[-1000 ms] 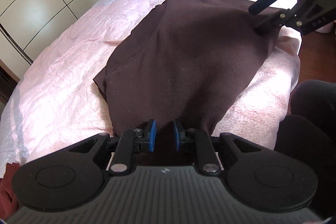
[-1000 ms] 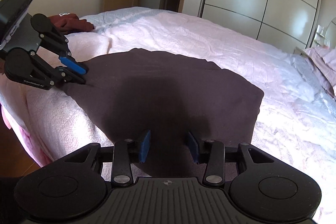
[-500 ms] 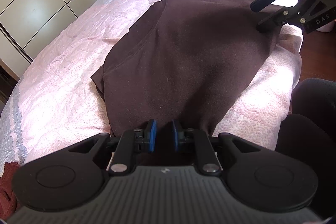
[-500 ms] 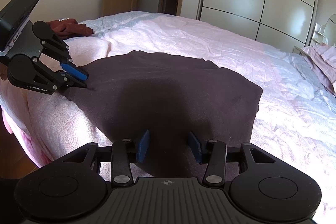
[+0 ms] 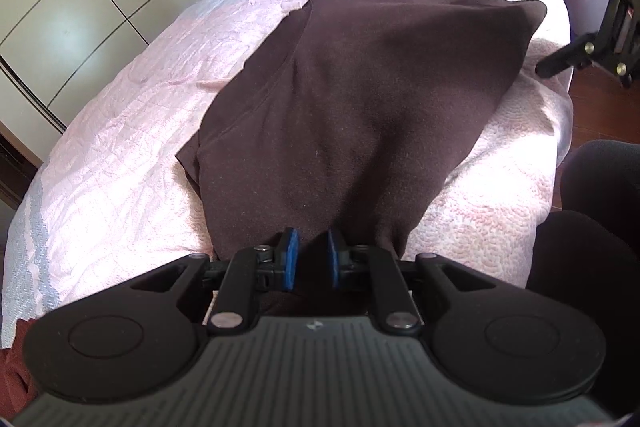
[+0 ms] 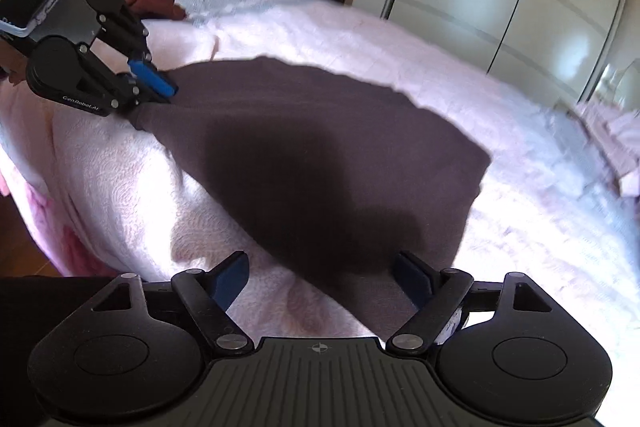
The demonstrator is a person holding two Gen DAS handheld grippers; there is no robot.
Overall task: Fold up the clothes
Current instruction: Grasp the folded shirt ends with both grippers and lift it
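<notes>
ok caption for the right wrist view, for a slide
Right gripper opening over the near edge of a dark brown garment on a pink bedspread; left gripper pinching its far corner.

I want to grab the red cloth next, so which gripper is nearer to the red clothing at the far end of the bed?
Left. The left gripper sits at the brown garment's corner, just below the red clothing; the right gripper is at the garment's opposite corner, jaws opening.

Dark brown garment [image 5: 360, 99] on pink textured bedspread [image 5: 120, 155].
</notes>
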